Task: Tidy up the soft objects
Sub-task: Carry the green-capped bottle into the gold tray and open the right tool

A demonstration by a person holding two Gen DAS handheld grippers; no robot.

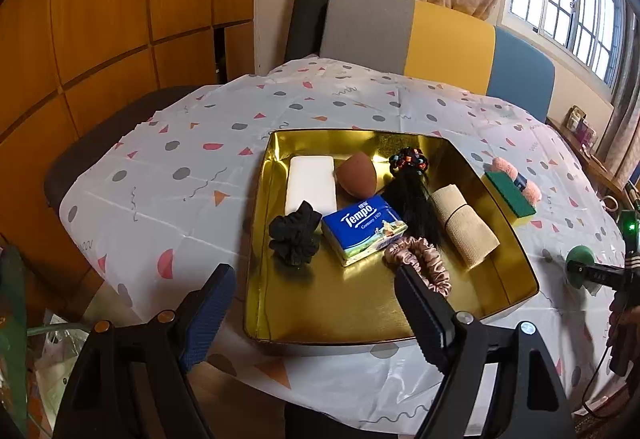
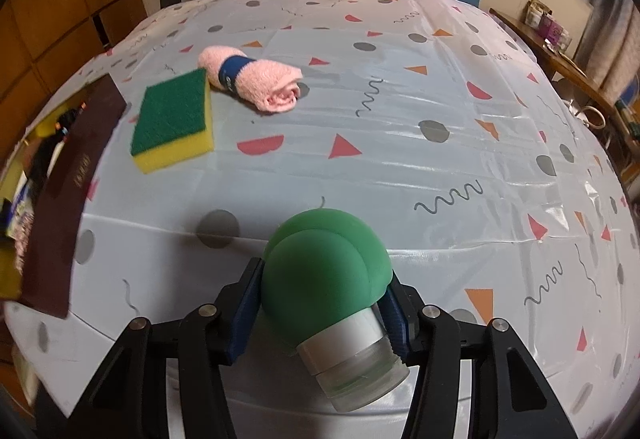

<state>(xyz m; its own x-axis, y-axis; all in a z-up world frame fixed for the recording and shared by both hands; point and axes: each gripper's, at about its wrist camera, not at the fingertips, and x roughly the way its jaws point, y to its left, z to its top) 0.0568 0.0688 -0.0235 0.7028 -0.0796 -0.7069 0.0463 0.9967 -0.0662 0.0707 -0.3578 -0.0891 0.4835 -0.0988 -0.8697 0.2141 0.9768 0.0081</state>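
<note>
**Tray mostly filled; three soft items outstanding**

You are holding the left gripper (image 1: pixel 316 279) spread wide with nothing between its fingers, hovering over the near edge of the gold-lined square tin tray (image 1: pixel 516 271). Ahead of those fingers, already inside the tray, are lying a white foam block (image 1: pixel 310 185), a brown teardrop makeup sponge (image 1: pixel 356 175), a blue Tempo tissue pack (image 1: pixel 364 227), a black scrunchie (image 1: pixel 296 237), a pink satin scrunchie (image 1: pixel 420 259), a black hairpiece with coloured beads (image 1: pixel 412 195) and a beige rolled bandage (image 1: pixel 464 225).

You are pinching the right gripper (image 2: pixel 320 303) partway closed on a green silicone squeeze-bulb with a silver collar and clear base (image 2: pixel 324 275); judged, this one is going in next.

Beyond the right fingers, left of centre, a green-and-yellow scouring sponge (image 2: pixel 174 123) and a pink rolled towel with a blue band (image 2: pixel 252 81) are waiting on the patterned tablecloth (image 2: pixel 440 167), outside the tray.
</note>
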